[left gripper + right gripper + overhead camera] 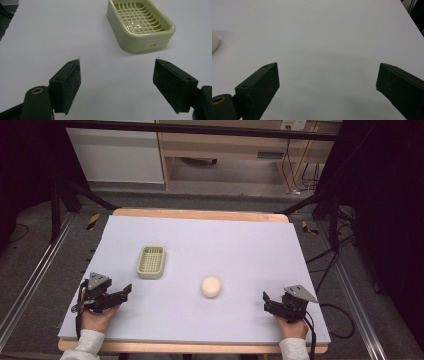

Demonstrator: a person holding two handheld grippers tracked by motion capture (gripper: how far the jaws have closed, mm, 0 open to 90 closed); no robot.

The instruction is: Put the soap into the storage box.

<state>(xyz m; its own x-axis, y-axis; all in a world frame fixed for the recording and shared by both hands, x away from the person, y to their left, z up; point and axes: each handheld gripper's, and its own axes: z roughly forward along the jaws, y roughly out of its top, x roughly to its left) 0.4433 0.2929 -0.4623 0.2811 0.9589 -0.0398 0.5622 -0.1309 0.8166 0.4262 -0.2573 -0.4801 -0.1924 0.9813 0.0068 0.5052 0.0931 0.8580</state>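
Note:
A pale green soap dish (pixel 151 262) with a grid bottom sits left of centre on the white table sheet (pixel 225 245). In the left gripper view the soap dish (pixel 140 24) lies ahead, slightly right, and holds nothing. A cream oval soap bar (pixel 211 286) rests near the middle; its edge shows as the soap bar (pixel 214 41) at the far left of the right gripper view. My left gripper (pixel 125 291) rests at the front left, open, nothing between its jaws. My right gripper (pixel 266 300) rests at the front right, open, holding nothing.
The sheet covers a wooden tabletop (pixel 200 214) whose edge shows at the back. Black frame legs (pixel 55 210) and cables (pixel 330 270) stand beside the table. A wooden cabinet (pixel 235 150) stands behind.

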